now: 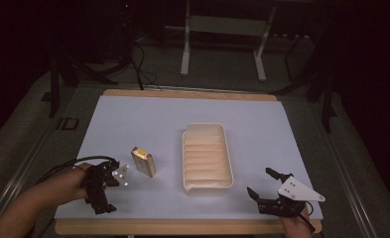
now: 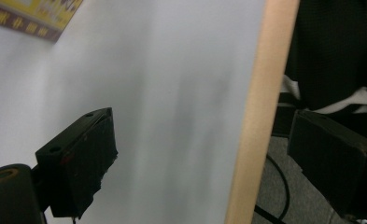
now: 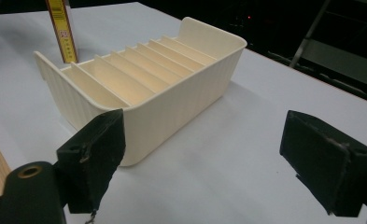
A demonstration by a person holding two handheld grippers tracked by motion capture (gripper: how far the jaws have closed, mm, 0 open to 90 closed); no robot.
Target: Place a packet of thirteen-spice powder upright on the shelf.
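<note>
**Slotted tray seen empty between two open grippers**

A cream tray (image 1: 207, 157) with a row of narrow slots was seen standing near the middle of the white table surface (image 1: 148, 119), its long side running away from the person. In the right gripper view its compartments (image 3: 134, 74) were divided by thin upright walls, and nothing was seen lying in any of the slots that could be looked into.

A small yellow-topped box (image 1: 143, 161) was seen standing on the surface to the left of the tray, apart from it. In the right gripper view the same box (image 3: 62, 29) rose behind the tray's far wall.

The left gripper (image 1: 104, 191) was held low at the near left part of the table, just beside the box but not touching it. Its jaws were spread wide and nothing was held between them; in the left gripper view the wooden table edge (image 2: 260, 121) passed between them.

The right gripper (image 1: 268, 187) was held near the tray's near right corner, jaws likewise wide apart and empty, pointed toward the tray.
</note>
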